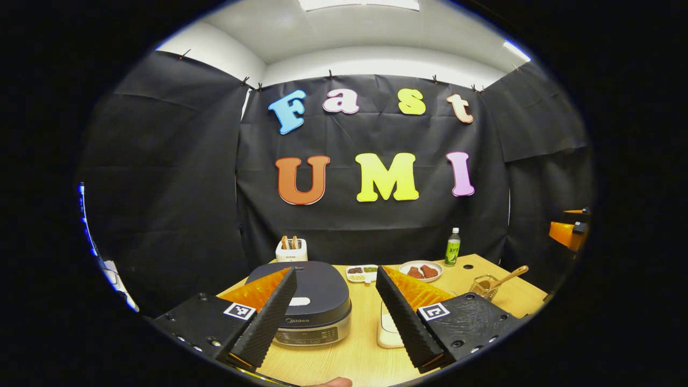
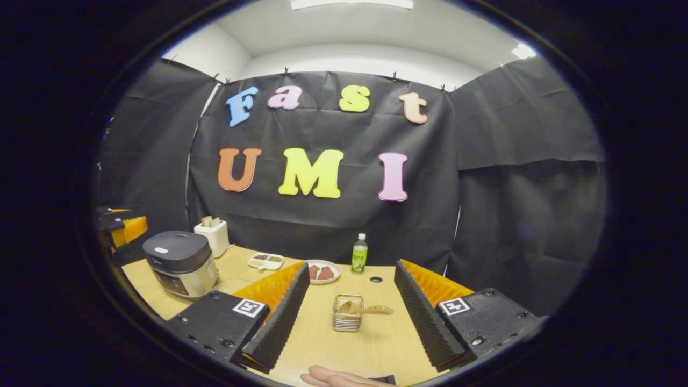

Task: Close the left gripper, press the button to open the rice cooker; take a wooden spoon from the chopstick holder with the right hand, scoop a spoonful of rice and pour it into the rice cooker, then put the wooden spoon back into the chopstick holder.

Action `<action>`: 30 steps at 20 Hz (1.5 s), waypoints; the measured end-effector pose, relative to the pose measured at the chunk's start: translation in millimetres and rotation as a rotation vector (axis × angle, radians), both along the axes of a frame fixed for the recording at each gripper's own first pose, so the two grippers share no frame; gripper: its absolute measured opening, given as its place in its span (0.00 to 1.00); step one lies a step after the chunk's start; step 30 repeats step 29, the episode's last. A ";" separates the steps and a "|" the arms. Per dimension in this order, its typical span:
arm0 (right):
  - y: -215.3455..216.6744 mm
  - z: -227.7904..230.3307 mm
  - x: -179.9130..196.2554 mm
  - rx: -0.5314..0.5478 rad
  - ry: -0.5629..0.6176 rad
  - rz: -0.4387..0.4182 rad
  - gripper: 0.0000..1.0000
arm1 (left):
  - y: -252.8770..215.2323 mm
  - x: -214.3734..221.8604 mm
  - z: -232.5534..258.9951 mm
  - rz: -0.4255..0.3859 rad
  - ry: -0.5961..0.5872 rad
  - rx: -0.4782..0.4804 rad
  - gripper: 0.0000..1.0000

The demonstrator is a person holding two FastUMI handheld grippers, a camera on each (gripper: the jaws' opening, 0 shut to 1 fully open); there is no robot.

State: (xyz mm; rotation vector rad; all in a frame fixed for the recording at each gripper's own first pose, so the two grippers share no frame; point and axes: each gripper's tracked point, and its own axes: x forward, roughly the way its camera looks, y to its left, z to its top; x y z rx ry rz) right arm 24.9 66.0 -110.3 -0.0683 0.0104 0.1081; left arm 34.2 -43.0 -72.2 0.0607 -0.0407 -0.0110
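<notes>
The rice cooker (image 1: 309,303) has a dark lid that is down and a silver body; it sits on the wooden table just beyond my left gripper (image 1: 338,357), which is open with nothing between its fingers. In the right gripper view the rice cooker (image 2: 180,263) stands far left. A wire chopstick holder (image 2: 347,314) holds the wooden spoon (image 2: 371,310), whose handle leans right. It stands straight ahead of my right gripper (image 2: 355,357), which is open and short of it. The chopstick holder (image 1: 485,285) is also at the right in the left gripper view.
A white container (image 1: 388,328) sits partly behind my left gripper's right finger. At the back stand a white toaster (image 1: 291,249), a small divided dish (image 1: 363,273), a plate of meat (image 1: 421,270) and a green bottle (image 1: 453,247). A hand (image 2: 333,379) shows at the bottom edge.
</notes>
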 end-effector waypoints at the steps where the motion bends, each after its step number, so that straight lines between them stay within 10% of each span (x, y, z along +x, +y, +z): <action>1: -4.5 4.6 -2.5 0.003 -0.008 -0.010 0.93 | -3.4 -3.2 6.0 -0.006 -0.007 0.000 0.95; 23: -23.9 27.7 -28.8 0.043 -0.067 -0.036 0.92 | -15.5 -35.3 20.3 0.036 -0.032 0.029 0.84; 30: -4.3 28.3 -13.6 0.052 -0.081 0.016 0.92 | -1.4 -29.8 25.2 0.090 -0.070 0.038 0.96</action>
